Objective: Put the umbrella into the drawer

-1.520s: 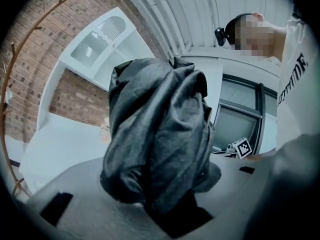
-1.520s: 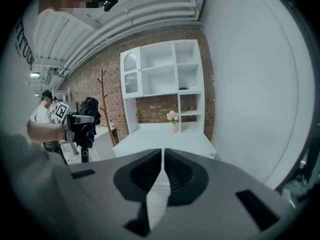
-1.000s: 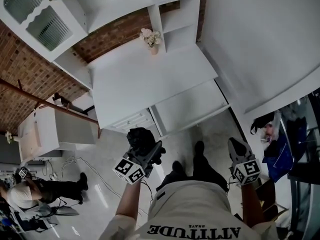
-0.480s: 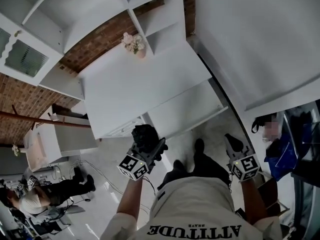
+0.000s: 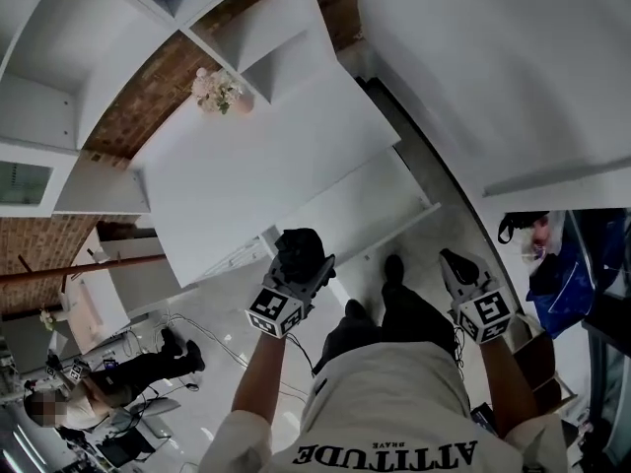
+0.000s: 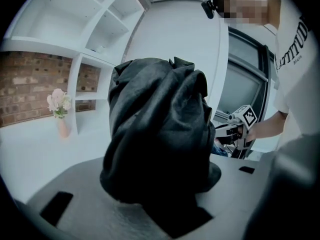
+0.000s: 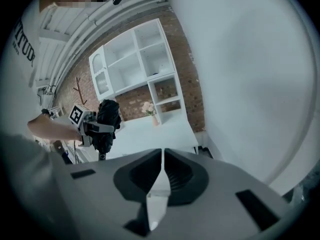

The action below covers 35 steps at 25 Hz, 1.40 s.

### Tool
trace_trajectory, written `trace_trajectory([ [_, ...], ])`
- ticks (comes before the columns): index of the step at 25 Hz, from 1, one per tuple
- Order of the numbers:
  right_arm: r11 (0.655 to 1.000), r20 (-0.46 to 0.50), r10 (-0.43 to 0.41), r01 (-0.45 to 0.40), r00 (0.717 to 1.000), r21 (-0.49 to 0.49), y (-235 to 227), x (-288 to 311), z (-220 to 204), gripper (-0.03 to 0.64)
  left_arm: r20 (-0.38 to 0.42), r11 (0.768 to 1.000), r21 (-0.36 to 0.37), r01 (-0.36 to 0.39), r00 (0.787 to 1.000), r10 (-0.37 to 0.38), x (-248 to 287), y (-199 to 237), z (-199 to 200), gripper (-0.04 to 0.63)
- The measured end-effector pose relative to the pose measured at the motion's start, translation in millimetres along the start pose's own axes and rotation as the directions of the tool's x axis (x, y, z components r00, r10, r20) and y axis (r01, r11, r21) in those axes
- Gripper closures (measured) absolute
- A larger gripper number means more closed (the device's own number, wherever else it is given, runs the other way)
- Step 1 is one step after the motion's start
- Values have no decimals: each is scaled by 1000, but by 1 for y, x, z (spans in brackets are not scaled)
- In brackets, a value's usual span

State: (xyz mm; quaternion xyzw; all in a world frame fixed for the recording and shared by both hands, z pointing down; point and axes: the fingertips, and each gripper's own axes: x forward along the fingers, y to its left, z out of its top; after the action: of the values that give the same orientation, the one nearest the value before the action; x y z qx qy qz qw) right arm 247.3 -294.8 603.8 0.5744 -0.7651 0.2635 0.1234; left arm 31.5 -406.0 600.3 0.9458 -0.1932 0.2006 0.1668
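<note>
The black folded umbrella (image 5: 299,252) is clamped in my left gripper (image 5: 302,266), which hangs just over the near left corner of the open white drawer (image 5: 355,200). In the left gripper view the umbrella (image 6: 159,134) fills the middle and hides the jaws. My right gripper (image 5: 455,267) is shut with nothing in it, off the drawer's right front corner, above the floor. In the right gripper view its jaws meet at the tips (image 7: 162,156), and the left gripper with the umbrella (image 7: 106,118) shows at the left.
The drawer sticks out from under a white desk top (image 5: 246,166) that carries a small vase of flowers (image 5: 221,92). White shelves (image 5: 108,37) rise behind, a white wall (image 5: 513,77) runs at the right. Another person (image 5: 108,387) and cables are on the floor at the lower left.
Both grippers have moved forward toward the desk and a little lower. The umbrella, still gripped, now reaches the drawer's near corner. The right gripper stays shut.
</note>
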Motion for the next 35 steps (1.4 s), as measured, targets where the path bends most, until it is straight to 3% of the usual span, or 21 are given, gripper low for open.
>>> trace_trajectory([
  [7,999,-41,16,-14,999,48,-26,22,-15,581,-139,995,102,19,990,-5,64,17,-29,372],
  [14,997,-78,27,-22,997,70,-47,46,-26,581,-275,993,120,19,961,15,128,48,-87,371],
  [20,988,-92,27,-12,995,157,-65,61,-48,581,-405,988,151,36,914,29,176,60,-149,371],
  [23,989,-112,22,-5,993,148,-69,70,-62,581,-451,986,164,42,892,37,195,68,-179,371],
  [28,981,-141,49,-21,989,194,-67,76,-84,581,-532,969,244,34,840,105,224,85,-218,371],
  [35,967,-163,45,-2,986,255,-69,75,-106,581,-590,952,304,42,793,154,254,96,-258,368],
])
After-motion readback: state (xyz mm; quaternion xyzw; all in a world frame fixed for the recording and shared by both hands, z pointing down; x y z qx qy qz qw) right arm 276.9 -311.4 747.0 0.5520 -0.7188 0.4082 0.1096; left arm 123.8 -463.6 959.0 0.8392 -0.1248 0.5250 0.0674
